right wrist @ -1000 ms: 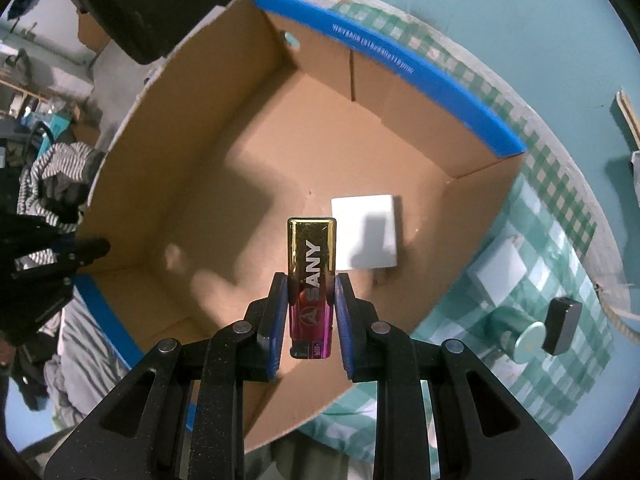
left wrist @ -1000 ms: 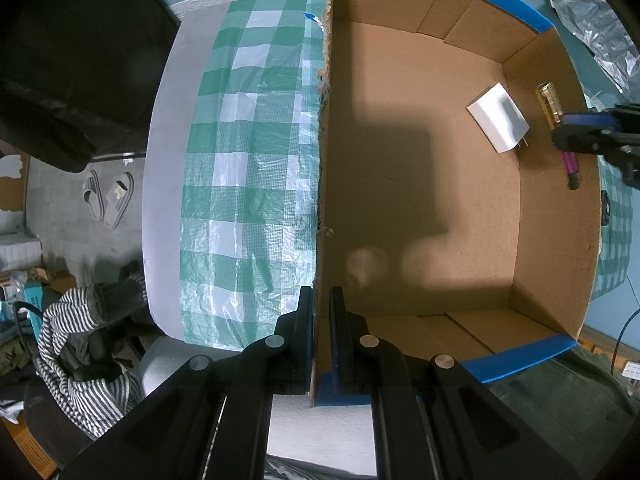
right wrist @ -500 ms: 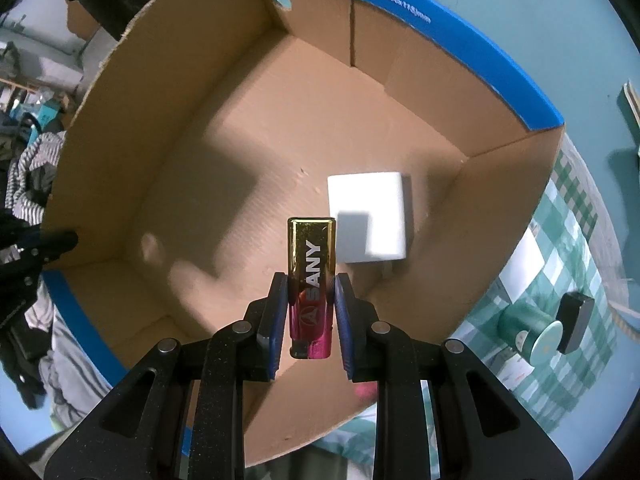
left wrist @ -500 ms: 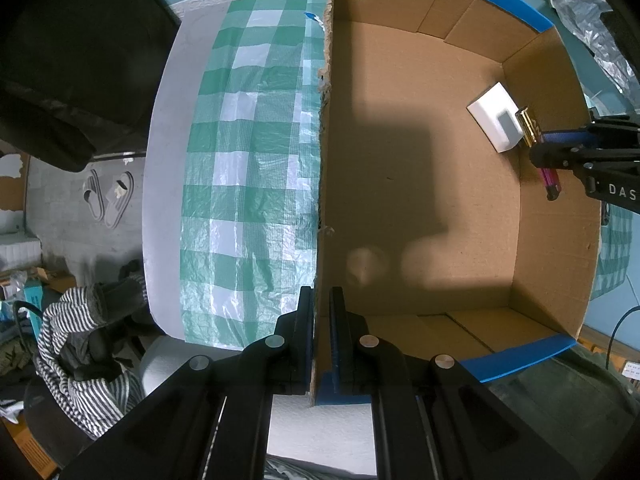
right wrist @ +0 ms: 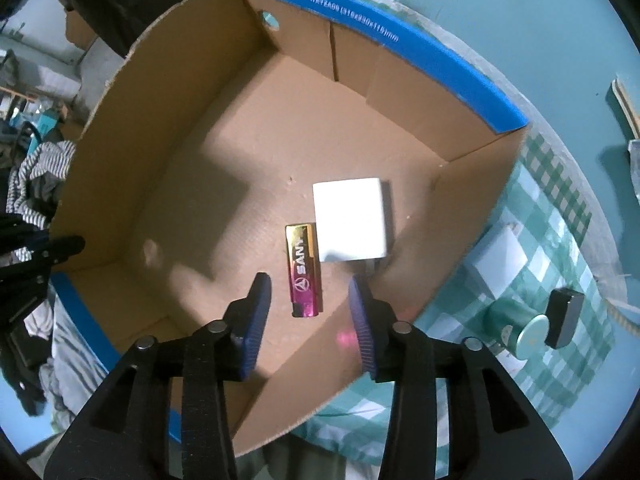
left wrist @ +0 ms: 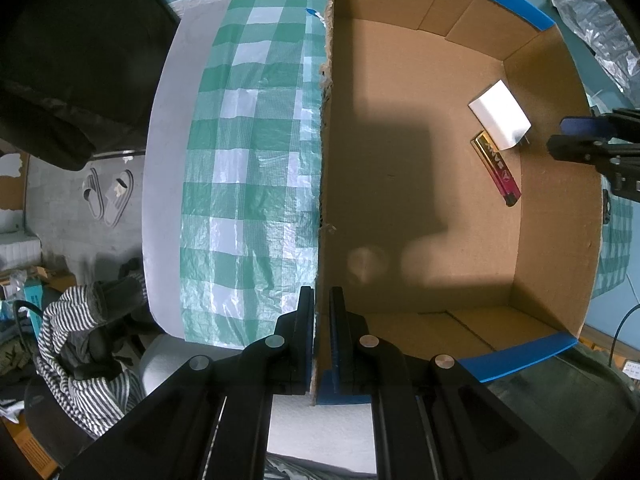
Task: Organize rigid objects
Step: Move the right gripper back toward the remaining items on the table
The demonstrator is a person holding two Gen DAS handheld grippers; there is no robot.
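My right gripper (right wrist: pixel 310 306) hangs over the cardboard box (right wrist: pixel 168 128) with its jaws just having spread apart; nothing is pinched between the blue pads (right wrist: pixel 258 312) now. The lighter (right wrist: pixel 303 270) — gold cap, pink body, lettering along its side — sits in the lower middle of the right wrist view, between the pads but touching neither, and appears to rest on the box floor. Its gold end lies just beside the lower left edge of the white charger block (right wrist: pixel 350 220), which sits flat at centre frame with its prongs pointing toward the gripper.

My left gripper (left wrist: pixel 322 336) is clamped tight on the box's side wall (left wrist: pixel 325 160), one finger on either side of the cardboard at the bottom centre of the left wrist view. From there I see the lighter (left wrist: pixel 496 168) and the charger (left wrist: pixel 500 116) together at the right of the box floor, close to the far wall, with the right gripper's tips (left wrist: pixel 576 136) poking in from the right edge.

Outside the box, in the lower right of the right wrist view, a teal cylinder (right wrist: pixel 516 330) and a dark block (right wrist: pixel 564 318) rest on the green checked cloth (right wrist: pixel 560 208) — the two touching.
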